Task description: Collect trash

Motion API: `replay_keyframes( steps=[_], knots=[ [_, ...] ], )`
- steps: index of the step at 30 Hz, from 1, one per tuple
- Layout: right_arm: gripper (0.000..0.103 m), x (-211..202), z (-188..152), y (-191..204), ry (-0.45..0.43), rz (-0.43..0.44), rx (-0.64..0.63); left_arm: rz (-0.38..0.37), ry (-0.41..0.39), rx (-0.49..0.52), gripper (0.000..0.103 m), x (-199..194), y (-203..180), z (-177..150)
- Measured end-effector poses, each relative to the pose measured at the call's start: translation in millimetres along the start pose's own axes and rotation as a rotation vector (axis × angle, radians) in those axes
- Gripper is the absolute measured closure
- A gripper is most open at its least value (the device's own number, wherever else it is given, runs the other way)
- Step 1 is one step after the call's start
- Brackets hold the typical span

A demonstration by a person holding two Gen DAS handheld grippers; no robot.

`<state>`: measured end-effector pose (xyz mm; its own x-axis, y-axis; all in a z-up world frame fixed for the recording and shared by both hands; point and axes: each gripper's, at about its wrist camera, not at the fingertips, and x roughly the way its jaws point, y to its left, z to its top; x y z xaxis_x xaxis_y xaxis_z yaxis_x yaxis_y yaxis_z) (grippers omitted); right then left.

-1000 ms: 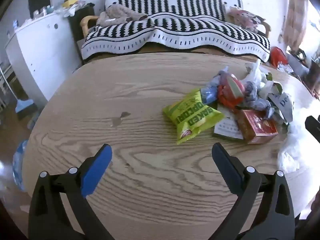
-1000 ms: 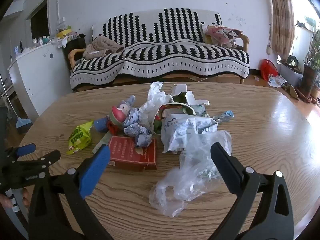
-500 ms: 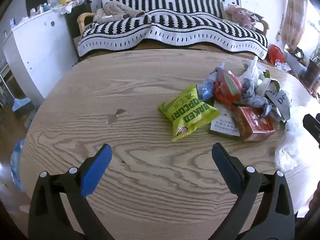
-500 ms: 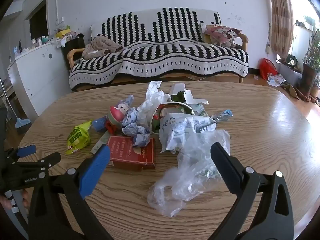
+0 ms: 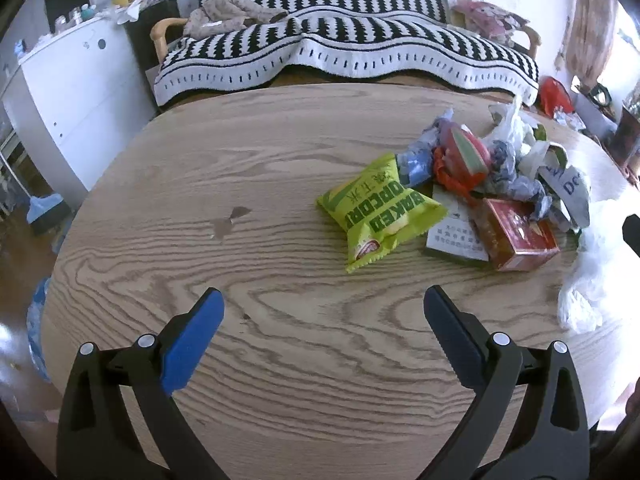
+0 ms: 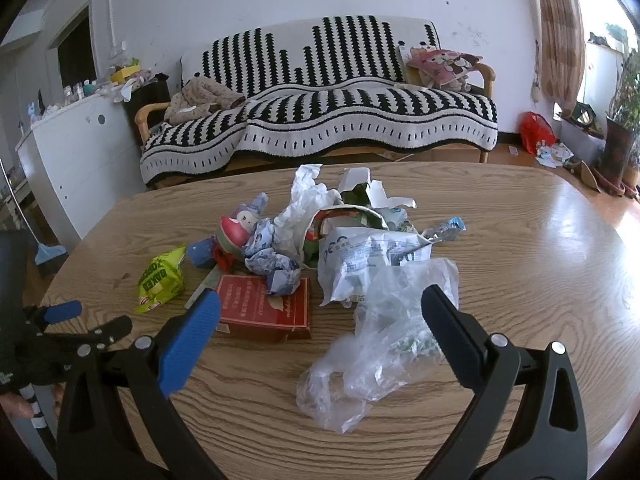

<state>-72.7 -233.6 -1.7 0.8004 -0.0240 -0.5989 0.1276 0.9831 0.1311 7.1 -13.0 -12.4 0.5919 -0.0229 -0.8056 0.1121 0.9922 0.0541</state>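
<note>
A heap of trash lies on the oval wooden table (image 5: 248, 364). In the left wrist view a green popcorn bag (image 5: 380, 212) lies ahead and right, beside a red box (image 5: 518, 236) and crumpled wrappers (image 5: 516, 178). My left gripper (image 5: 322, 320) is open above bare wood, short of the bag. In the right wrist view a clear plastic bag (image 6: 384, 340) lies between the fingers of my open right gripper (image 6: 320, 320). The red box (image 6: 266, 312), the green popcorn bag (image 6: 162, 280) and a white printed pouch (image 6: 368, 258) lie beyond it. The left gripper (image 6: 76, 320) shows at the left edge.
A sofa with a black-and-white striped blanket (image 6: 320, 120) stands behind the table. A white cabinet (image 5: 76, 96) stands at the left. A red bag (image 6: 536, 130) and potted plants (image 6: 622, 128) sit on the floor at the right. A hand (image 6: 18, 404) holds the left tool.
The left gripper has tilted and moved slightly forward, so the popcorn bag sits a little lower in its view. The right gripper has barely moved. Both stay open.
</note>
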Motion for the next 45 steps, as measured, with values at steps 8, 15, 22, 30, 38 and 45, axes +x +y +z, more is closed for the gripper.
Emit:
replay_keyframes(
  steps=[8,15,22,30,38,45],
  knots=[
    [0.006,5,2,7,0.011,-0.035,-0.018,-0.001,-0.014,-0.017,0.006,-2,4,-2],
    [0.006,5,2,7,0.006,-0.034,-0.025,0.009,-0.013,-0.035,0.006,-2,13,-1],
    [0.006,7,1,-4,0.013,-0.047,0.0,0.016,-0.001,-0.034,0.006,2,17,-1],
    [0.006,4,2,-11,0.008,-0.031,0.031,0.027,0.005,-0.026,0.006,3,13,1],
    [0.006,2,3,-11,0.007,-0.034,0.03,0.026,0.01,-0.018,0.006,4,13,0],
    [0.006,-5,-9,-16,0.024,-0.046,-0.001,0.001,0.007,-0.035,0.006,4,27,-1]
  ],
)
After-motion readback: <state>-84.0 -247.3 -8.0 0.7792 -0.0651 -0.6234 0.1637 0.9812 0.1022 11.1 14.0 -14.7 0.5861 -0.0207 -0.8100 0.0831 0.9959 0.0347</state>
